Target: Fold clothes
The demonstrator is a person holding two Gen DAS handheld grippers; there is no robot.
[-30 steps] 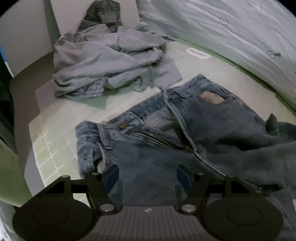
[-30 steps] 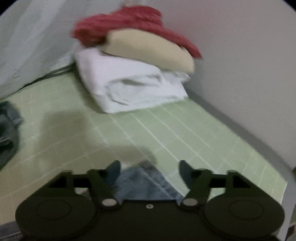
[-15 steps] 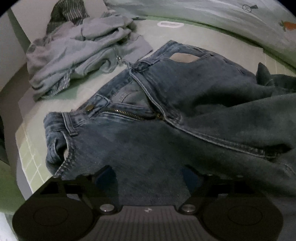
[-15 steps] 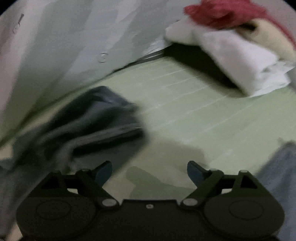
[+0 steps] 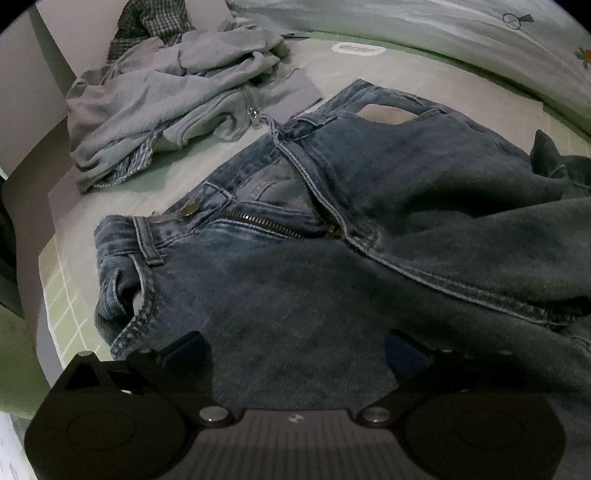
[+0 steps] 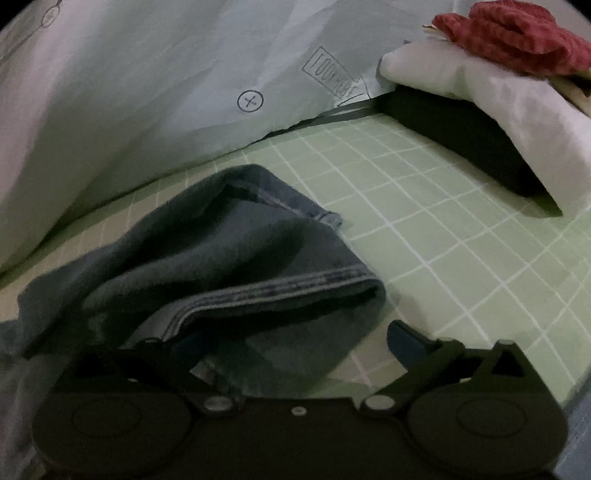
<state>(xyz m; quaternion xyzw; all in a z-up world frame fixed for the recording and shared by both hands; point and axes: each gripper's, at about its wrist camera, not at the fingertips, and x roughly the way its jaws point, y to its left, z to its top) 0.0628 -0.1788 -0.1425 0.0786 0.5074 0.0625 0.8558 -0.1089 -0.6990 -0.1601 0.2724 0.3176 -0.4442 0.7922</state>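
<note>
A pair of blue jeans [image 5: 332,266] lies spread on the green checked sheet, waistband to the left, fly unzipped. My left gripper [image 5: 295,350] is open and hovers low over the near thigh of the jeans, holding nothing. In the right wrist view a jeans leg end [image 6: 229,266] with its hem lies bunched on the sheet. My right gripper [image 6: 288,347] is open just above that leg end, its left finger over the denim and its right finger over bare sheet.
A crumpled grey garment [image 5: 177,99] with a checked shirt [image 5: 155,22] lies beyond the waistband. A pale quilt [image 6: 147,92] runs along the far side. Folded white cloth [image 6: 491,99] with a red garment [image 6: 517,33] on top sits at the right.
My left gripper has moved forward and lower over the jeans. My right gripper has swung left from the white stack to the jeans leg end and opened wider.
</note>
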